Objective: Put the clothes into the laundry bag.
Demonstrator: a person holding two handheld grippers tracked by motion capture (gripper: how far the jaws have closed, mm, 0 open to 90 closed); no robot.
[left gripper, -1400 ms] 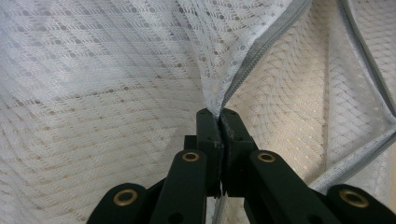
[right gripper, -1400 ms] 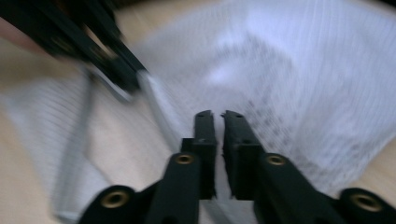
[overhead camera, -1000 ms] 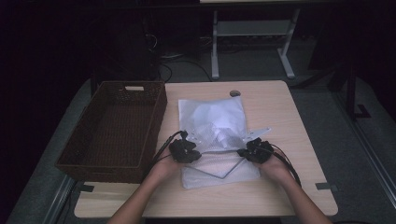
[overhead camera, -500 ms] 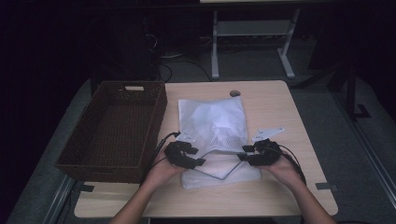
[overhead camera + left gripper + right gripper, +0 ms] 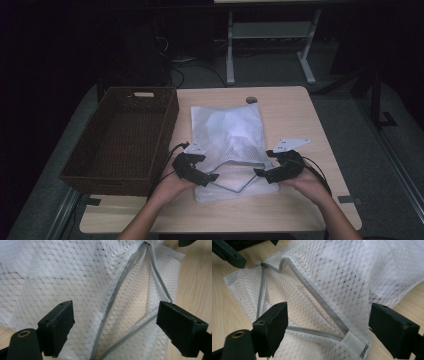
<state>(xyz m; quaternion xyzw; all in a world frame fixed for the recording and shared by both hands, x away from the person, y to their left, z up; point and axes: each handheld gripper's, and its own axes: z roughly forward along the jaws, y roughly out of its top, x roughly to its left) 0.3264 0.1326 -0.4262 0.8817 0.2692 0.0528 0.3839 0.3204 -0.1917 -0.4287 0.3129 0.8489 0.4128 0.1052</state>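
Note:
A white mesh laundry bag [image 5: 230, 130] lies flat on the wooden table [image 5: 295, 115]. Its grey zipper [image 5: 235, 175] gapes in a triangle at the near end. My left gripper [image 5: 210, 177] hovers at the bag's near left corner. Its jaws have just been opening and now stand wide over the mesh [image 5: 62, 272] and the zipper [image 5: 117, 290], pressing on nothing. My right gripper [image 5: 262, 172] is at the near right corner. Its jaws have also just been opening and are wide above the zipper's end tab [image 5: 354, 342], with nothing pinched.
A dark woven basket [image 5: 170, 120] stands empty along the table's left side, close to my left hand. A round cable hole [image 5: 251, 100] sits at the table's far edge. Bare wood runs right of the bag. A white desk frame [image 5: 270, 35] stands on the floor beyond.
Both grippers have gone from shut on the zipper edges to open and have let them go. Both hands have drawn back toward the near edge. The zipper mouth lies wider.

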